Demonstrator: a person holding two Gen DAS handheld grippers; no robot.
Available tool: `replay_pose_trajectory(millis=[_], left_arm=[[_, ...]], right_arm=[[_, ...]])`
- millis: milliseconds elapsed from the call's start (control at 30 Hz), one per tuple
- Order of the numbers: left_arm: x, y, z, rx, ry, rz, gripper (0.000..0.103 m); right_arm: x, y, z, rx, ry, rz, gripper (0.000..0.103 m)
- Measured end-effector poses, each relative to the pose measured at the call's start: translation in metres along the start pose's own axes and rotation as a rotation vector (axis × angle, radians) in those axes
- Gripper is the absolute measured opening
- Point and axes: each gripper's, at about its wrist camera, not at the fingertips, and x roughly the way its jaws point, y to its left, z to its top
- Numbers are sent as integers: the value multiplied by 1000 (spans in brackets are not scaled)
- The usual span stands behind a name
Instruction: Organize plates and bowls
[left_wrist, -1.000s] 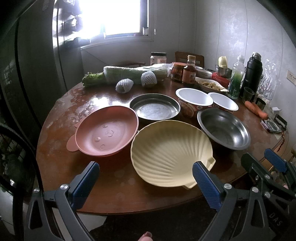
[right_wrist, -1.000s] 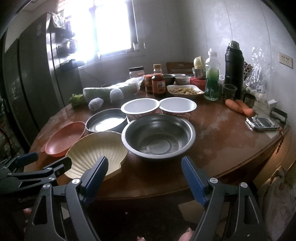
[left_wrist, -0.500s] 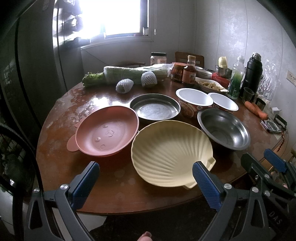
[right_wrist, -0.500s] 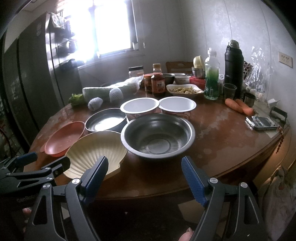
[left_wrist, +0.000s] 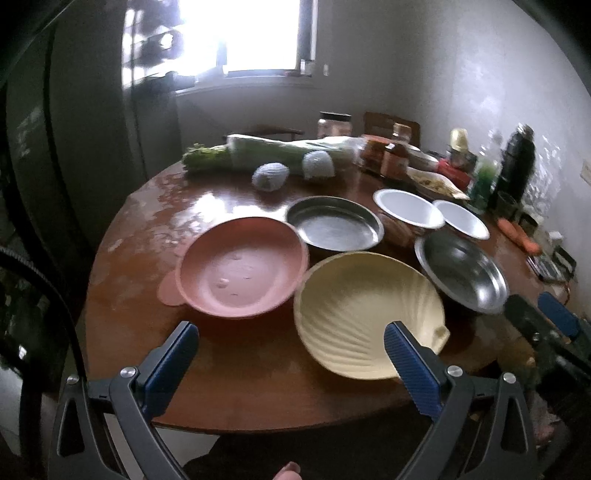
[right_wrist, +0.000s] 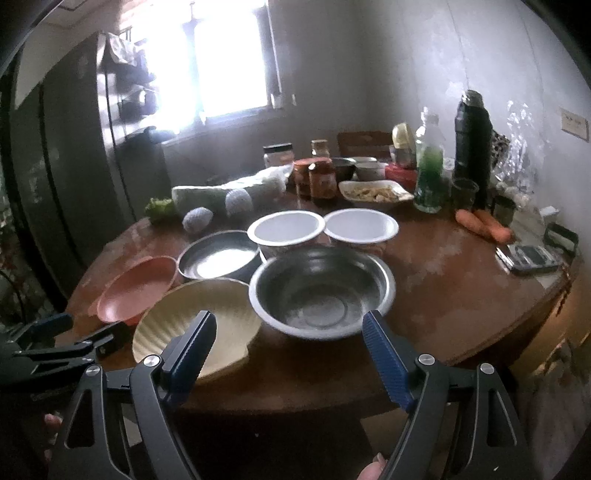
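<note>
Left wrist view: your left tool (left_wrist: 291, 354) gapes empty; the shell plate (left_wrist: 365, 314) lies just ahead. Your right tool (right_wrist: 290, 343) also gapes empty, the steel bowl (right_wrist: 321, 291) directly ahead on the worktop (right_wrist: 461, 295).

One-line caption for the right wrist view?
Open right gripper faces a steel bowl and shell-shaped plate on a cluttered round table.

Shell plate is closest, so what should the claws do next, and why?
Probably ease the left claw forward onto the yellow shell plate. Both claws are open and empty, and that plate lies nearest, right before its tips, partly overlapping the pink plate.
</note>
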Motion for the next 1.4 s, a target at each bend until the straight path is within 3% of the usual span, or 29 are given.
replay_pose_trajectory(millis=[300, 433, 633, 867, 1167, 1300, 1400], left_arm=[[6, 58, 6, -117, 10, 40, 101], [13, 81, 6, -155, 16, 69, 101], [28, 104, 5, -189, 54, 60, 101], [51, 112, 8, -189, 99, 45, 100], [73, 116, 13, -194, 131, 31, 90], [78, 119, 15, -206, 134, 27, 87], [82, 119, 16, -206, 143, 21, 79]], right_arm=[[17, 37, 25, -112, 13, 116, 82], [38, 61, 33, -134, 79, 218, 82], [79, 102, 39, -194, 187, 299, 82], [122, 129, 44, -217, 275, 337, 82], [158, 147, 43, -254, 349, 343, 48], [170, 150, 42, -246, 384, 348, 42], [175, 152, 43, -253, 397, 327, 40]])
